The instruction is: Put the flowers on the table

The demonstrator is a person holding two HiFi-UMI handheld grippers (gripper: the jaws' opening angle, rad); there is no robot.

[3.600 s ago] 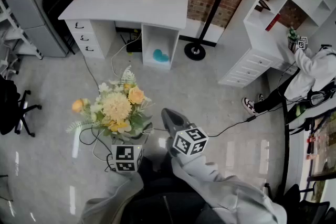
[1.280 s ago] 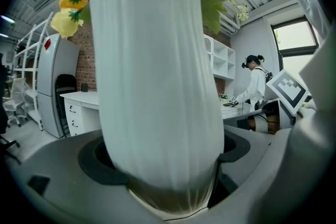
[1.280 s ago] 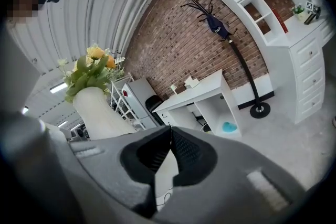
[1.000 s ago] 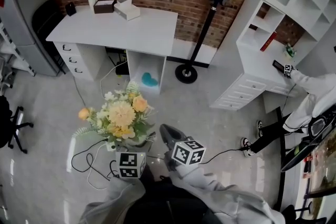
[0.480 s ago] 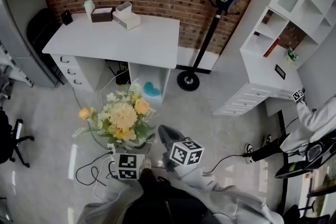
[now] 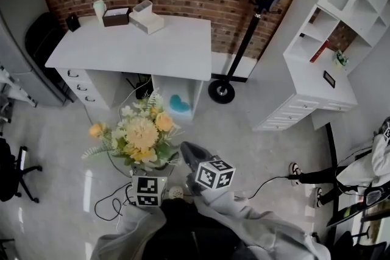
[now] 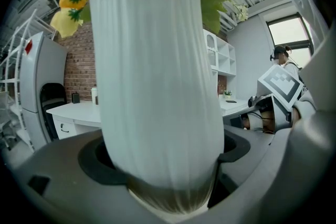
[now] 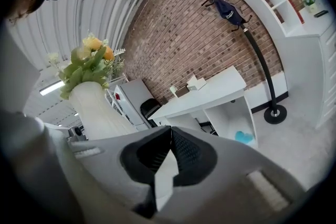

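A bouquet of yellow, orange and white flowers (image 6: pixel 139 134) stands upright in a white ribbed vase (image 7: pixel 157 81). My left gripper (image 6: pixel 148 175) is shut on that vase, which fills the left gripper view. The same flowers (image 8: pixel 90 62) and vase (image 8: pixel 100 111) show at the left of the right gripper view. My right gripper (image 6: pixel 190 154) hangs beside the bouquet on its right, shut with nothing between the jaws. The white desk (image 6: pixel 131 45) stands ahead against the brick wall, a short way beyond the flowers.
On the desk's back edge sit a pale cup (image 6: pixel 99 10), a brown box (image 6: pixel 115 16) and a white tissue box (image 6: pixel 145 18). A coat stand (image 6: pixel 226 83) rises right of the desk. A white shelf unit (image 6: pixel 320 52) stands at right. Cables (image 6: pixel 116 195) lie on the floor.
The view has drawn nearer to the desk over the frames. The flowers stay held at the same place before me. The person at the right has slid toward the frame's edge.
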